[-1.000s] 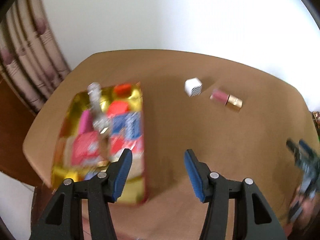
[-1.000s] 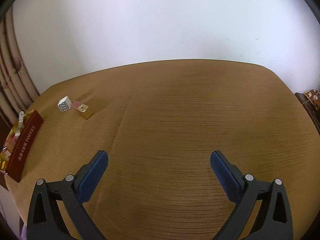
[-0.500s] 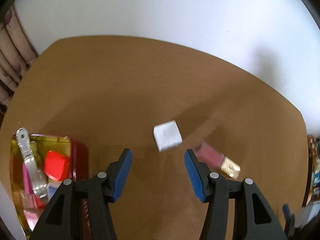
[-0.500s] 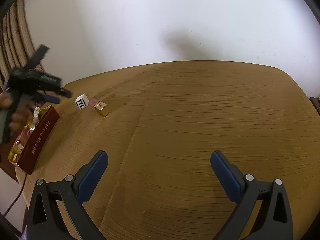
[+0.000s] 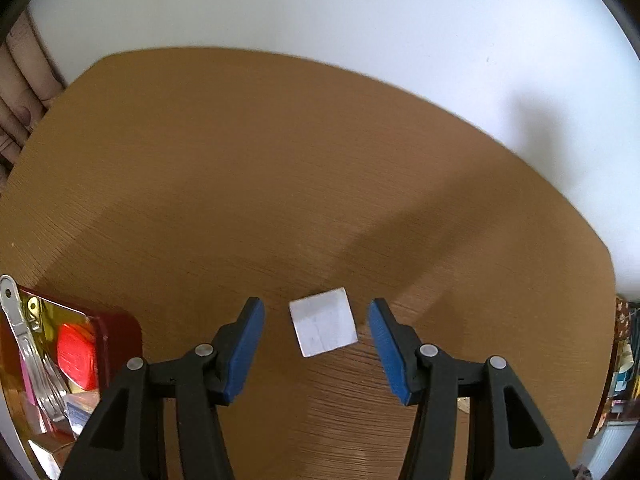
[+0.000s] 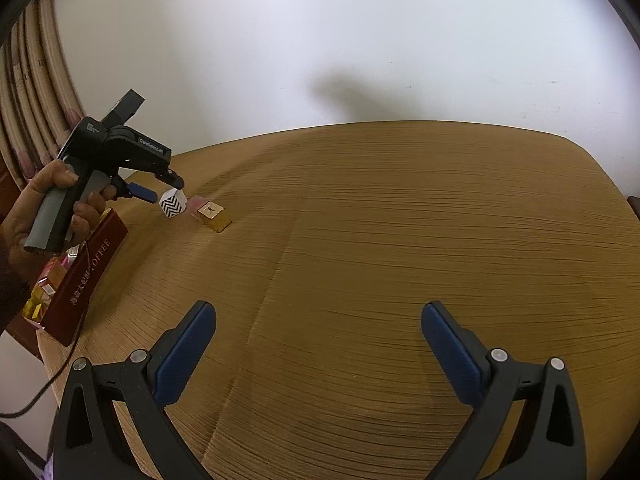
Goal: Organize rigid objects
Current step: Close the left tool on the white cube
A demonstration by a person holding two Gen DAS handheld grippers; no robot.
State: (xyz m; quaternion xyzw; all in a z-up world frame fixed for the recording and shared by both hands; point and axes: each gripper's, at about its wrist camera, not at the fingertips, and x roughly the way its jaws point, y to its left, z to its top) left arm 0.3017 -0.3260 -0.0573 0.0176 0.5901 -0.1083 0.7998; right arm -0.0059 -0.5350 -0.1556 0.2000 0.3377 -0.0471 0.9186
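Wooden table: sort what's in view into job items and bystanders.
Job items:
- white cube, between the open left gripper fingers
- gold-capped pink bottle, beside the cube
- red toffee tin, already holding small items
- right gripper, open, idle

Bystanders:
- curtain
- black cable off the table edge

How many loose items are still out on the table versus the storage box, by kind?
White cubes with a black zigzag side: 1
Pink bottles with a gold cap: 1
Dark red toffee boxes with gold lining: 1
Total: 3, of which 2 lie loose. The open left gripper straddles the cube.
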